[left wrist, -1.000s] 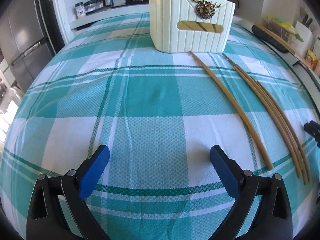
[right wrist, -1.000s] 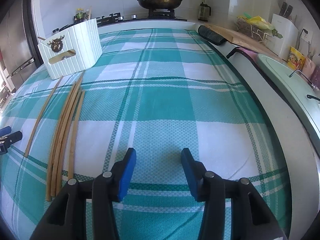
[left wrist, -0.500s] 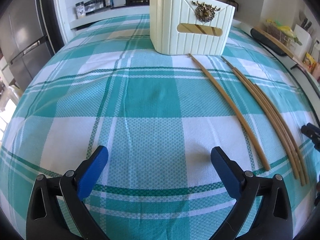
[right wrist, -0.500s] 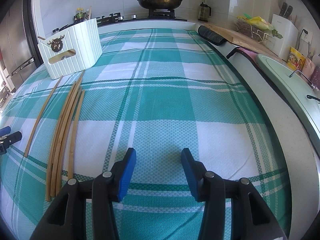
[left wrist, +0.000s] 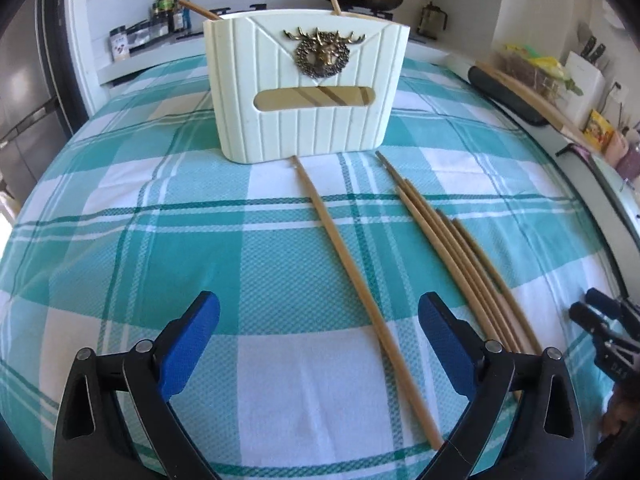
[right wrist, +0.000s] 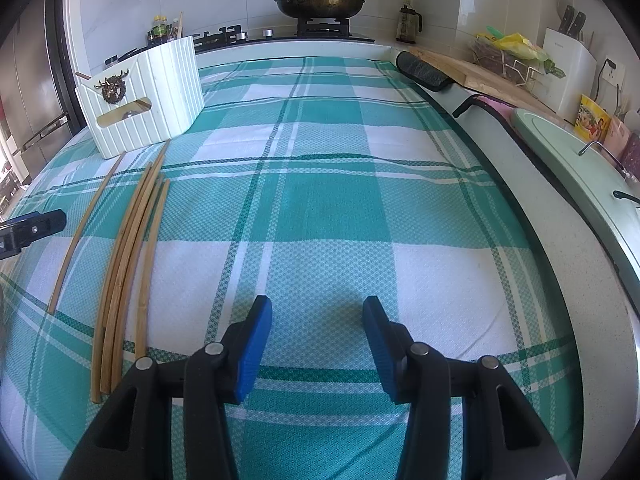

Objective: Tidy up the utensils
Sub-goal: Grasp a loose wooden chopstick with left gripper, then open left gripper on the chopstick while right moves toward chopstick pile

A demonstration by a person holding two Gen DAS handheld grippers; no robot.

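A cream utensil box with a brass deer emblem stands on the teal plaid cloth; chopsticks stick out of its top. A single bamboo chopstick lies in front of it, running between my left gripper's open jaws. A bunch of several chopsticks lies to its right. My left gripper is open and empty above the cloth. My right gripper is open and empty, to the right of the bunch, the single chopstick and the box.
The plaid cloth covers the counter. A stove with a lidded pan is at the back. A cutting board, a knife block and a sink line the right edge. Spice bottles stand at the back left.
My left gripper has moved right and closer to the box; the single chopstick now lies between its jaws. The right gripper has not moved.
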